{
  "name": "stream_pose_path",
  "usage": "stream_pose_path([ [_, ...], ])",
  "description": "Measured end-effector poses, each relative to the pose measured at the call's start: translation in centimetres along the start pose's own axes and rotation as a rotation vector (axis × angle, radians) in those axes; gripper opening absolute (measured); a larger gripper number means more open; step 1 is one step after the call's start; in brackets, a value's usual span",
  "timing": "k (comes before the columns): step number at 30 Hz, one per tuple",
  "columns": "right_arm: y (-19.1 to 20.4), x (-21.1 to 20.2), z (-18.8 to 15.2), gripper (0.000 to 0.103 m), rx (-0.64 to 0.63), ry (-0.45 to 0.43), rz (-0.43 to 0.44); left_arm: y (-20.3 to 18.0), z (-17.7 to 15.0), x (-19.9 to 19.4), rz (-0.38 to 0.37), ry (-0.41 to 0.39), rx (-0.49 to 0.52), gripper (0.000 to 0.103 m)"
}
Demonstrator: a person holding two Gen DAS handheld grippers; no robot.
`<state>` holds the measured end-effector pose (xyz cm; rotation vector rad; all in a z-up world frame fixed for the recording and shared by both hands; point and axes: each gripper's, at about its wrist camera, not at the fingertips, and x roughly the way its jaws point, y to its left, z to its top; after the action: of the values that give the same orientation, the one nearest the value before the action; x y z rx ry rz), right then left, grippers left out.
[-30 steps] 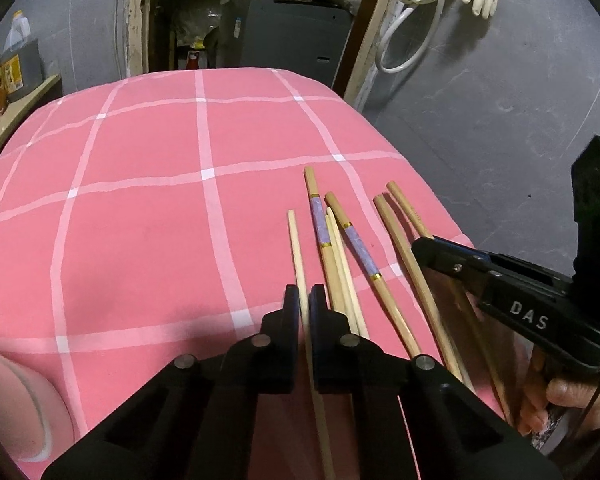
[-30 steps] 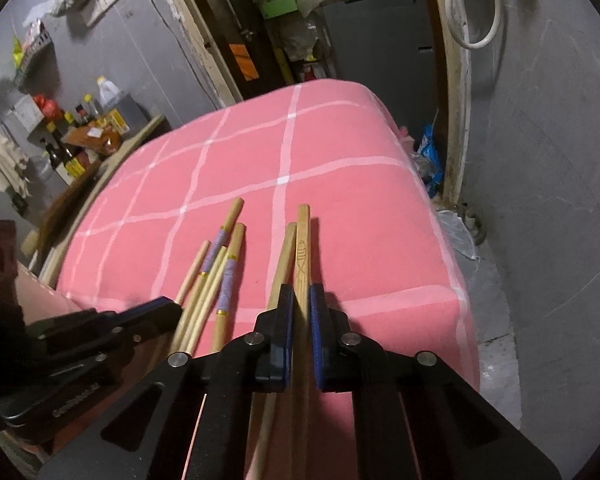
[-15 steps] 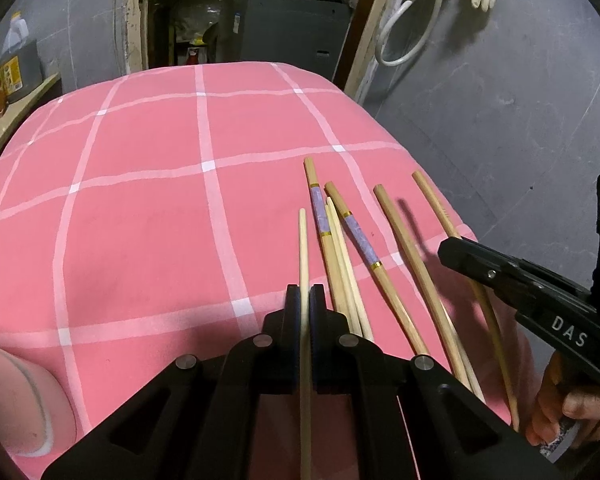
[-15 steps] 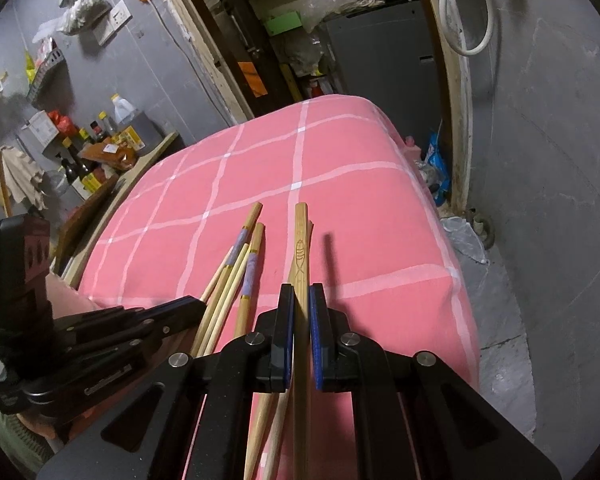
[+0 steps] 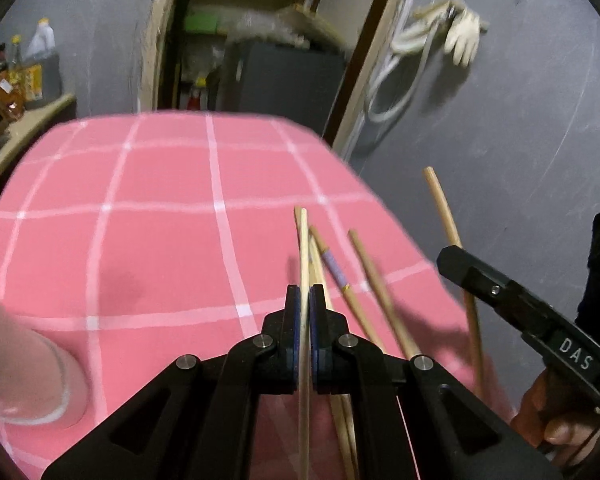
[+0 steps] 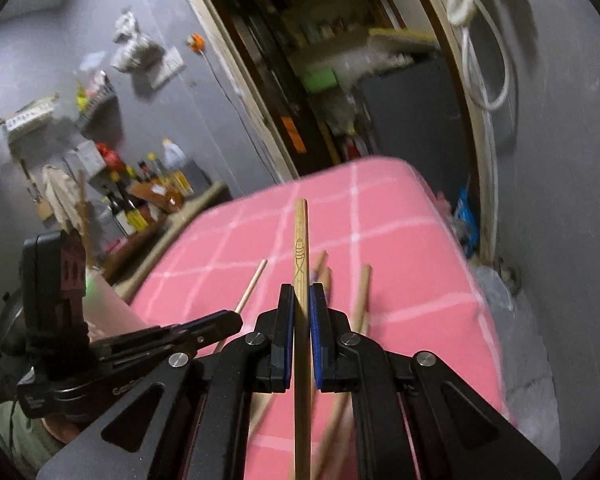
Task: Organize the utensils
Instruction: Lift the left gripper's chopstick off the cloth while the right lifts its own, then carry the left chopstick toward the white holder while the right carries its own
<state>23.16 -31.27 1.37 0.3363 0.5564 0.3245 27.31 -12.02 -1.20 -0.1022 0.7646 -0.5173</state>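
The left gripper (image 5: 305,300) is clamping a thin pale chopstick (image 5: 302,248) between its narrow jaws, holding it lengthwise so that the stick is running straight out ahead along the fingers and back under them. The right gripper (image 6: 302,300) is doing the same with a darker chopstick (image 6: 300,240) that is carrying a small engraved fish mark; seen from the left wrist, that stick is angling up clear of the pink checked tablecloth (image 5: 140,240), off its right edge. Holding each stick along its length is probably keeping it from swinging and making it easier to aim tip-first into a holder. The remaining chopsticks (image 5: 364,280), one wearing a purple band (image 5: 334,266), are lying loosely side by side near the cloth's right edge, close to the near side. A translucent cup (image 5: 24,380) is sitting at the near left corner, which looks like the likely destination, though that is only a judgement. A person's hand (image 5: 556,420) is gripping the right tool's handle.
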Motion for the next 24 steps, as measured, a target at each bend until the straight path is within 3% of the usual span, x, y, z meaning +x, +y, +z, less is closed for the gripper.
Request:
stream_pose_path([
  [7,3.0,-2.4,0.1,0.006,-0.037,-0.203,0.089,-0.5,-0.4,-6.3,0.017,-0.245,-0.004,0.003],
  [13,5.9,-3.6,0.6,0.006,-0.083,-0.325,0.129,-0.2,-0.7,-11.0,0.053,-0.427,-0.015,0.003],
  [19,9.6,-4.1,1.8,0.006,-0.138,-0.373,0.167,1.2,0.0,-15.7,0.065,-0.552,-0.042,0.003],
  [24,12.9,-3.9,3.8,0.006,-0.157,-0.411,0.239,4.7,1.7,-19.3,0.094,-0.648,-0.095,0.003],
])
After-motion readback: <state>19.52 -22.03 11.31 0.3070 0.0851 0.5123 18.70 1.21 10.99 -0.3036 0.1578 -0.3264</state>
